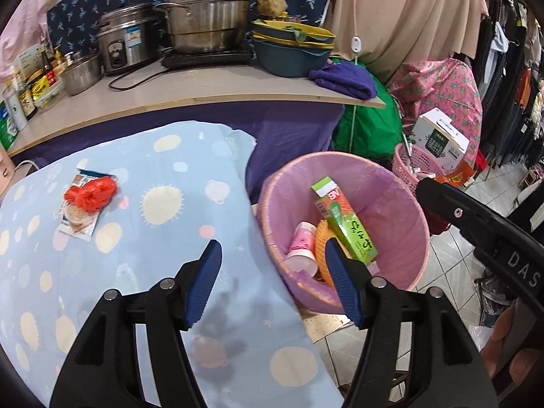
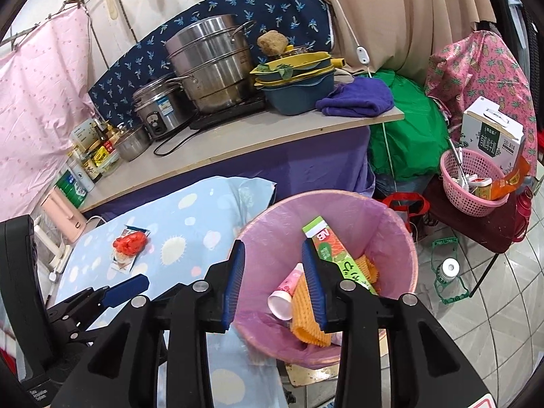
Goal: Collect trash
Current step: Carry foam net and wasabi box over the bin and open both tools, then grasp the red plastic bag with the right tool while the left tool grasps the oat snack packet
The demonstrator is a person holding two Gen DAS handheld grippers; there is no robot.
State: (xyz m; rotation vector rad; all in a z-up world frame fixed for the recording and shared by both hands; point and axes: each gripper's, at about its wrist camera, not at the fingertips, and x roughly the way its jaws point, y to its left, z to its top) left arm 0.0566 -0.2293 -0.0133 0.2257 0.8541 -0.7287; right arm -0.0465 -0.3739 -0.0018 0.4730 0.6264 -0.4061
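Observation:
A bin lined with a pink bag [image 1: 401,210] [image 2: 394,224] stands on the floor beside the table. It holds a green carton [image 1: 346,224] [image 2: 336,255], a pink paper cup [image 1: 301,248] [image 2: 287,289] and orange foam netting [image 1: 323,238] [image 2: 304,319]. A red crumpled plastic bag [image 1: 91,192] [image 2: 131,243] lies on a snack wrapper [image 1: 80,219] [image 2: 122,260] on the blue spotted tablecloth [image 1: 163,244]. My left gripper [image 1: 272,255] is open and empty at the table's edge by the bin. My right gripper [image 2: 272,248] is open and empty over the bin's near rim.
A shelf [image 1: 204,95] behind holds steel pots [image 1: 207,10], a rice cooker [image 1: 125,40], stacked basins [image 1: 292,47], bottles and a purple towel [image 1: 346,80]. A pink basket [image 2: 472,176] and a box [image 2: 493,136] sit to the right. Tiled floor lies right of the bin.

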